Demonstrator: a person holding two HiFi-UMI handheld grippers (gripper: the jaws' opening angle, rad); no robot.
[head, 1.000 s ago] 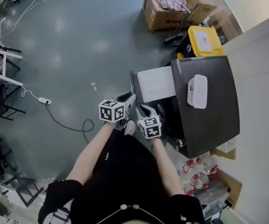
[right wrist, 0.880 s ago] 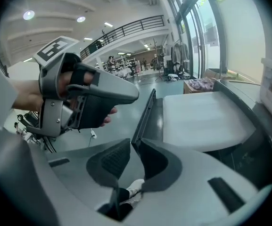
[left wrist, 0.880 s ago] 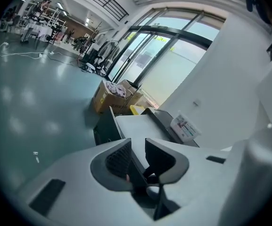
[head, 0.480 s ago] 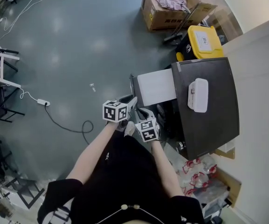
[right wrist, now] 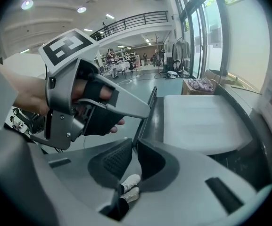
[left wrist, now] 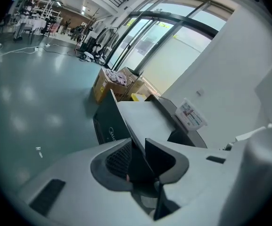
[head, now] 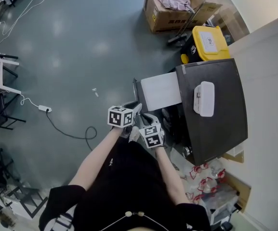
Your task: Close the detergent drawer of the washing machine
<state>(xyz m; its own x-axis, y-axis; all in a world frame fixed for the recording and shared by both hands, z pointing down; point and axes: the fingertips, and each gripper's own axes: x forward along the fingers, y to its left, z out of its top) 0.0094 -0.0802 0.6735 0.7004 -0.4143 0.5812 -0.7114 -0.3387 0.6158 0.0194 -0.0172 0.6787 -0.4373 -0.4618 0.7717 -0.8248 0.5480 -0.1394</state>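
**Head view, from above.** The washing machine (head: 225,114) is standing at the right of the frame, with a white box (head: 204,96) lying on its dark top. The detergent drawer (head: 160,88) is standing pulled out. It is jutting leftward from the machine toward the frame's centre, its dark front panel (head: 136,91) facing the grey floor (head: 71,57). Both tongs are meeting that panel at its lower end.

**Left tongs** (left wrist: 136,142): the jaws are standing apart, straddling the panel's edge without clamping it.

**Right tongs** (right wrist: 135,142): the jaws have just been closing and are now showing only a narrow slit. The panel's thin edge is running into the slit at the tips and is being pinched there.

A cardboard box (head: 165,16) and a yellow bin (head: 208,41) are sitting in the upper centre-right of the frame, beyond the drawer.
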